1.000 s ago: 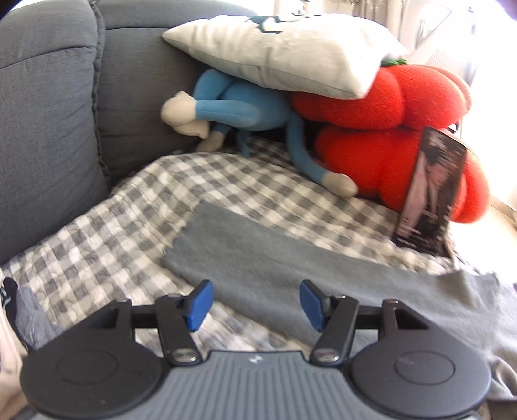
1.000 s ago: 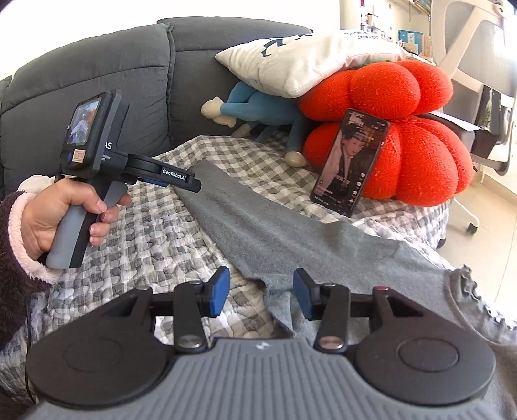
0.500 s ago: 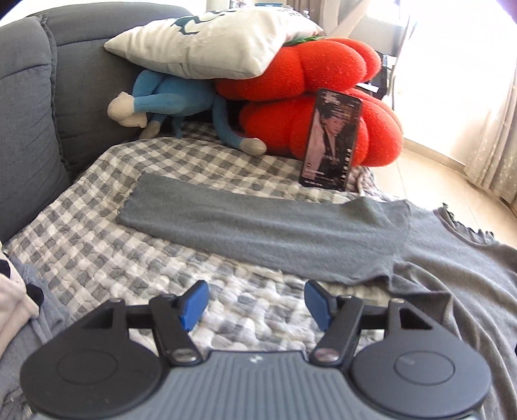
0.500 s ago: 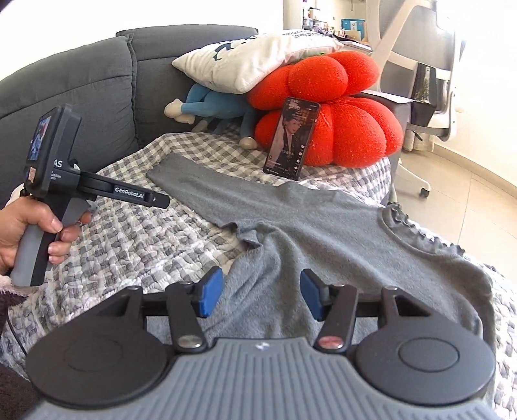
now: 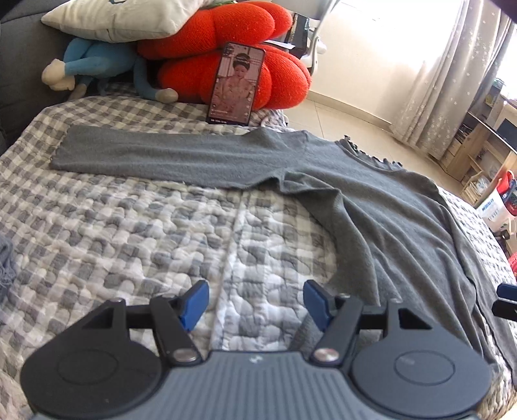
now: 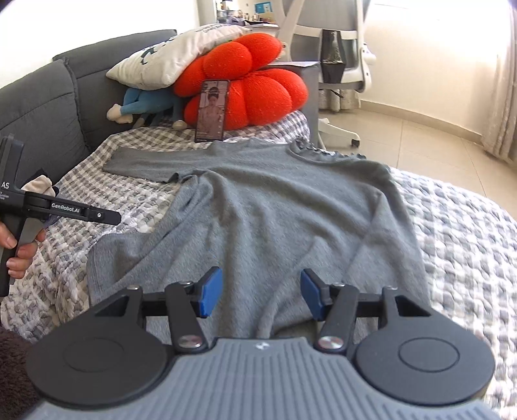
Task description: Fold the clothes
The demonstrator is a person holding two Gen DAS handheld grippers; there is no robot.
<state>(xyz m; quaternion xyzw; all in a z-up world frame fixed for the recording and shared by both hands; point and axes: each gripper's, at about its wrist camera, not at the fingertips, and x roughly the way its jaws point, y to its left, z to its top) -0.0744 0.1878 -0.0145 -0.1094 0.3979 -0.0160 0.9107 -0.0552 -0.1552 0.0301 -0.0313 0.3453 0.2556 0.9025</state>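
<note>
A grey long-sleeved sweater (image 5: 371,194) lies flat on the checked quilt (image 5: 129,242), one sleeve (image 5: 161,155) stretched out to the left. My left gripper (image 5: 255,299) hovers over bare quilt just left of the sweater's side edge; its jaws are closing and nothing is between them. My right gripper (image 6: 261,290) hangs open above the sweater (image 6: 281,200) near its lower hem, with cloth below the blue pads but not pinched. In the right wrist view the left gripper (image 6: 110,218) shows at the left, held by a hand.
A phone (image 5: 236,84) leans upright against a red cushion (image 5: 268,29) at the far end, beside a blue plush toy (image 5: 97,61) under a white pillow (image 5: 129,16). A grey sofa back (image 6: 42,106) bounds the left. An office chair (image 6: 342,64) and floor lie beyond.
Both views have swung right along the sleeve onto the sweater's body. The right jaws stand a little wider than a second ago. The sweater itself has not moved.
</note>
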